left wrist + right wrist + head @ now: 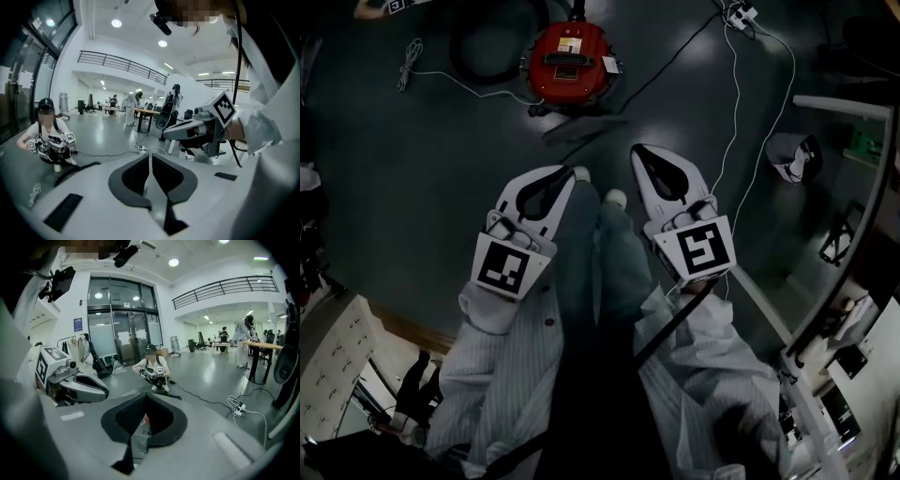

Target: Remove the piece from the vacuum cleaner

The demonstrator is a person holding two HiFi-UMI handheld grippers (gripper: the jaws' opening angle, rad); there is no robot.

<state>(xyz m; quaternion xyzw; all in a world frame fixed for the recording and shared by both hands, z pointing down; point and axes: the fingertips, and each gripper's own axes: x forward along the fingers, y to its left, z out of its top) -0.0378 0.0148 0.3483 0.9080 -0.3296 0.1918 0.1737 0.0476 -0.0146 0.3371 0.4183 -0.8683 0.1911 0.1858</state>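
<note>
Left gripper (578, 175) and right gripper (637, 151): jaws fully closed, empty. Vacuum cleaner (570, 59) on floor, well ahead. Risk of shoving it if approached closed; risk of snagging hose (487, 52) or cable (736, 117).

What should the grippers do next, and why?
Probably move forward and down toward the red vacuum cleaner. It sits on the floor ahead, well apart from both grippers, and the left gripper and right gripper are shut and empty.
</note>
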